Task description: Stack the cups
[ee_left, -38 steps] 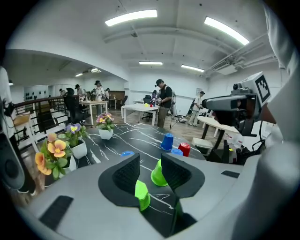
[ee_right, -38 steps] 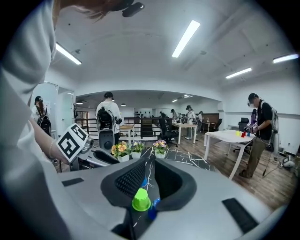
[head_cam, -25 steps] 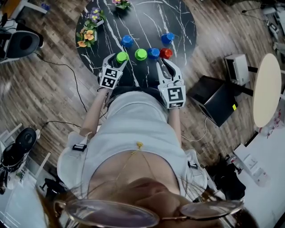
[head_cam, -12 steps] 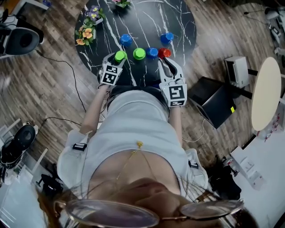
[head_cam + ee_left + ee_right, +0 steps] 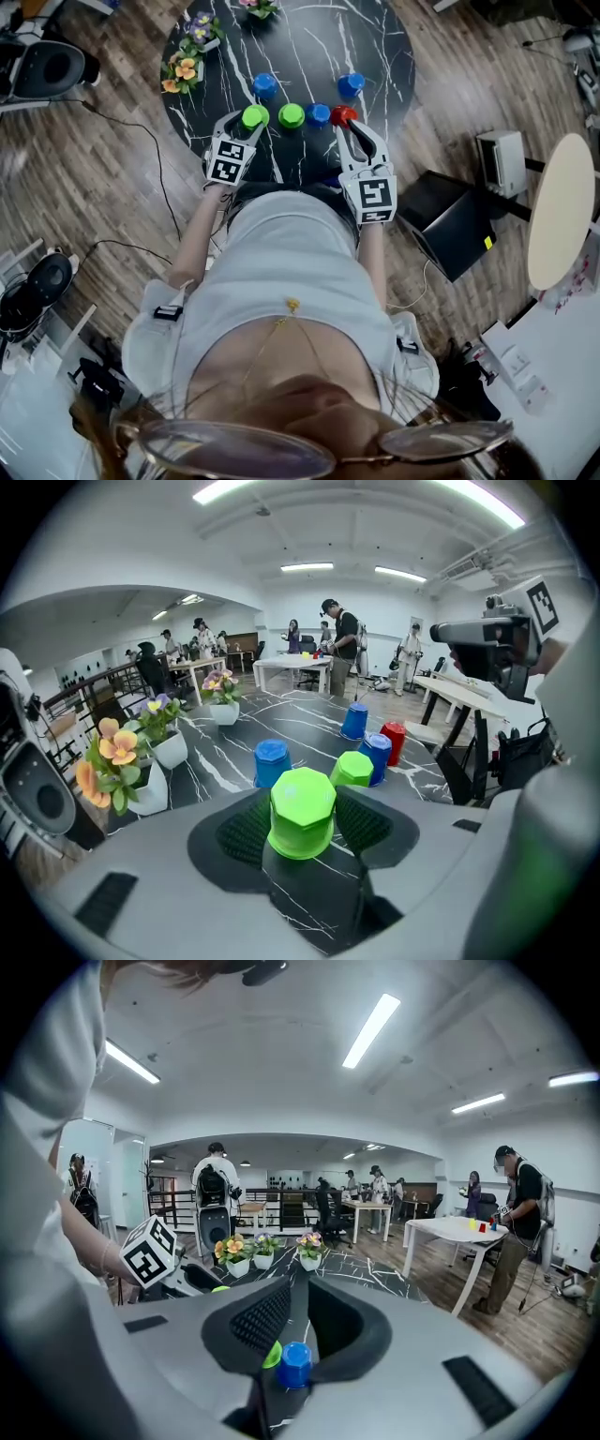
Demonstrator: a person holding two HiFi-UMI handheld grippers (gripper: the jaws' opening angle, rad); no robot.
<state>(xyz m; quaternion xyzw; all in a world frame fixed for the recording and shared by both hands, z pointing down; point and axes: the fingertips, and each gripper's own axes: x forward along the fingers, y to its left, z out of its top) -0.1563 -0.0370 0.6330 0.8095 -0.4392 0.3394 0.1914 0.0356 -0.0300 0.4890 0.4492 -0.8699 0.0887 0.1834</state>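
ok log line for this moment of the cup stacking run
phase: grasp | left tool: jaws just closed onto green cup | right tool: slightly open, empty, near red cup

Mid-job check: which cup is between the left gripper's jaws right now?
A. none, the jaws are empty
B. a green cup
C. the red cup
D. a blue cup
B: in the left gripper view a green cup stands between the pads of the left gripper, which meet its sides; the jaws have just been closing.

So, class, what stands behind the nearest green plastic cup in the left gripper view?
A second upside-down green plastic cup, its base covered; beside it, a blue plastic cup.
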